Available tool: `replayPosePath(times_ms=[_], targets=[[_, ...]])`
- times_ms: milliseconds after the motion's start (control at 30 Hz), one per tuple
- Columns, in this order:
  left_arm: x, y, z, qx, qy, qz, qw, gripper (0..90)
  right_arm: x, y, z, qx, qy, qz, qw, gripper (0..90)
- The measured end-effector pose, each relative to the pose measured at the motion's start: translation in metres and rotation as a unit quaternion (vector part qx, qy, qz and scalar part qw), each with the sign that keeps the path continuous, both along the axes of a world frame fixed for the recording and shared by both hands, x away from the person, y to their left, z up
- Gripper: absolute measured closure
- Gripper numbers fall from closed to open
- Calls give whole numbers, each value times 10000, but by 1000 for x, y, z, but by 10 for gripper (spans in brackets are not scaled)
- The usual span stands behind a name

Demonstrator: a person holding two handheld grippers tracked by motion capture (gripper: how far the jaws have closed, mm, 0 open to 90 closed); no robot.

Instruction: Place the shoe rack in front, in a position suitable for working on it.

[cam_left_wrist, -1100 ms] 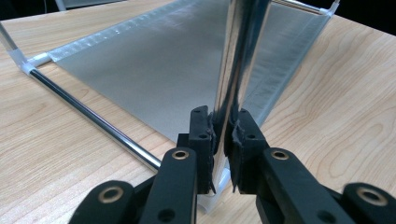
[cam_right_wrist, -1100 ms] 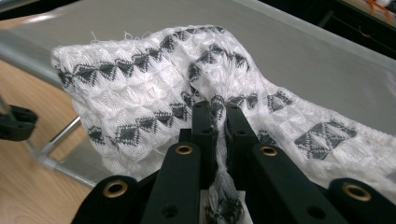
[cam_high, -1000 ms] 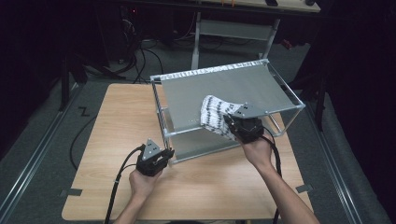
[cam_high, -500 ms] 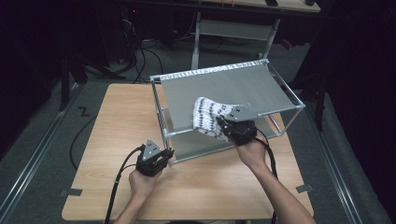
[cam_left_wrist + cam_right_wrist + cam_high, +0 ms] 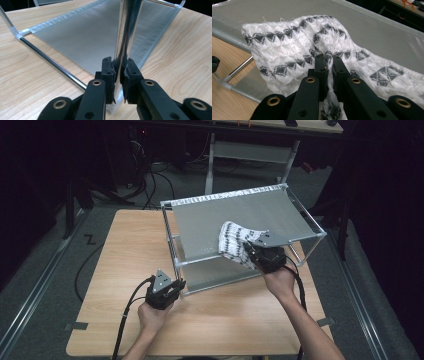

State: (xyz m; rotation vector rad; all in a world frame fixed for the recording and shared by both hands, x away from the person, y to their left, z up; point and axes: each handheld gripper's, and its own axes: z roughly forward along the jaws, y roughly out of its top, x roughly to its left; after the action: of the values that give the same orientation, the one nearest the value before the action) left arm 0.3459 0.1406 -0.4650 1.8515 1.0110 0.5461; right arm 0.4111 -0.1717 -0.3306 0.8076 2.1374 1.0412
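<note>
My left gripper (image 5: 119, 75) pinches the rack (image 5: 240, 210) post; my right gripper (image 5: 329, 67) pinches the cloth (image 5: 294, 55), draped over the rack's front edge, not yet spread.

Your high view looks forward and down on the whole counter (image 5: 125, 250) from above your side. Your left gripper view sits low and close against the rack's corner post (image 5: 126, 32). Your right gripper view looks closely along the rack's upper shelf (image 5: 387, 32). All three share the rack (image 5: 240, 210).
</note>
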Motion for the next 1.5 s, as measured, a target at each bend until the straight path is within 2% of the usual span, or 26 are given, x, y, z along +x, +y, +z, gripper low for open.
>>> replayPosePath(times_ms=[100,333,467,667,800,1167,1267,1500], targets=[[0,0,0,4,6,13,10000,813,2,-4,0,-1,3,-25,10000,852],[0,0,0,-16,7,21,10000,813,11,-29,1,-90,-18,-397,9992,852],[-1,0,0,-19,14,38,10000,813,12,-33,1,-4,13,-482,9988,853],[-1,1,0,2,21,59,10000,813,5,-17,0,12,-31,-162,9999,853],[-1,3,0,-3,14,74,10000,813,6,-19,-1,17,-36,-115,9999,852],[-4,6,-1,-40,-13,124,9999,813,15,-60,0,-112,-144,-735,9971,852],[-5,8,-1,-21,-7,133,9999,813,16,-71,-2,-48,-190,-881,9959,852],[-7,11,0,1,1,168,9999,813,16,-87,-1,-106,-213,-1125,9934,852]])
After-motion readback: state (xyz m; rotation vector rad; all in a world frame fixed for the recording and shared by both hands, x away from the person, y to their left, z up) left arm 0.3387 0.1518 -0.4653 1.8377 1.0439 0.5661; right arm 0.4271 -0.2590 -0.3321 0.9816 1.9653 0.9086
